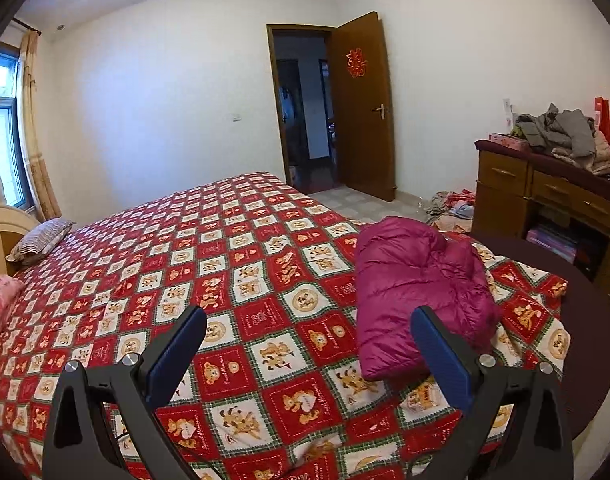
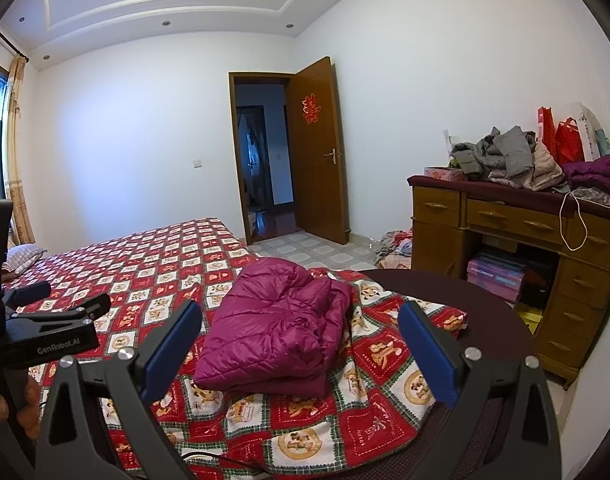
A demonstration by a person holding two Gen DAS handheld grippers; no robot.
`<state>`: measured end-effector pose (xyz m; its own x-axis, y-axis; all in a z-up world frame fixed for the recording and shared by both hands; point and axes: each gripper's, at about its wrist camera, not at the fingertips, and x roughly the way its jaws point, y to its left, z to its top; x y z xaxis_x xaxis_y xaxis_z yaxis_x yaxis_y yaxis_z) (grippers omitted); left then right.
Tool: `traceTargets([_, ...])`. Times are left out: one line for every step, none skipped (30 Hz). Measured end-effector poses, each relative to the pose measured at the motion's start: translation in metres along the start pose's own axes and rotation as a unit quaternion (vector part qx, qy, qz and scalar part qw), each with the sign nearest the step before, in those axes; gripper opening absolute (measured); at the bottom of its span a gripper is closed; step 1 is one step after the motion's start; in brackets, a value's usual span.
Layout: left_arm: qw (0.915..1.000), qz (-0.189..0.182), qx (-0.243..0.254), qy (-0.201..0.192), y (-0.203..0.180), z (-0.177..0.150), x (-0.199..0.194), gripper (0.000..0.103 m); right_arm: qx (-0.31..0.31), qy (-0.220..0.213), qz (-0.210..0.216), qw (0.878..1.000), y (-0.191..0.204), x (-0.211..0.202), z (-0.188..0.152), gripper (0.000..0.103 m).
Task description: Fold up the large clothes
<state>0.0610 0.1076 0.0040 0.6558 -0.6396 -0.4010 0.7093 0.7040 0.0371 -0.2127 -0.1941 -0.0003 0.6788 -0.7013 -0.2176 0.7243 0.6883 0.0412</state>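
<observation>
— That magenta jacket (image 2: 277, 324)?
— Quilted puffer cloth, a slight sheen.
— The bedspread (image 1: 241, 280) under it?
— Matt printed cotton, softly creased.
— And the fingers (image 1: 177, 356)?
— Ribbed blue pads on matt black plastic, with bright metal pins.
— The dresser (image 2: 517, 240)?
— Varnished wood, like the door (image 2: 319, 152).

Magenta quilted down jacket (image 2: 277, 320) folded into a puffy rectangular bundle, lying flat near the corner of a red-checked bear-print bedspread (image 2: 153, 264), seams creased, one thick folded edge facing forward.
</observation>
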Motion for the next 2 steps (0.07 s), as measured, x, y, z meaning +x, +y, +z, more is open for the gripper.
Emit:
traceTargets([1.0000, 0.000, -0.002, 0.003, 0.0020, 0.0003, 0.0023, 0.102, 0.001, 0.002, 0.001, 1.000, -0.0004, 0.0007, -0.0002, 0.102])
traceTargets([1.0000, 0.000, -0.003, 0.006, 0.0043, 0.0004, 0.0054, 0.102, 0.004, 0.003, 0.001, 1.000, -0.0015, 0.0019, -0.0005, 0.103])
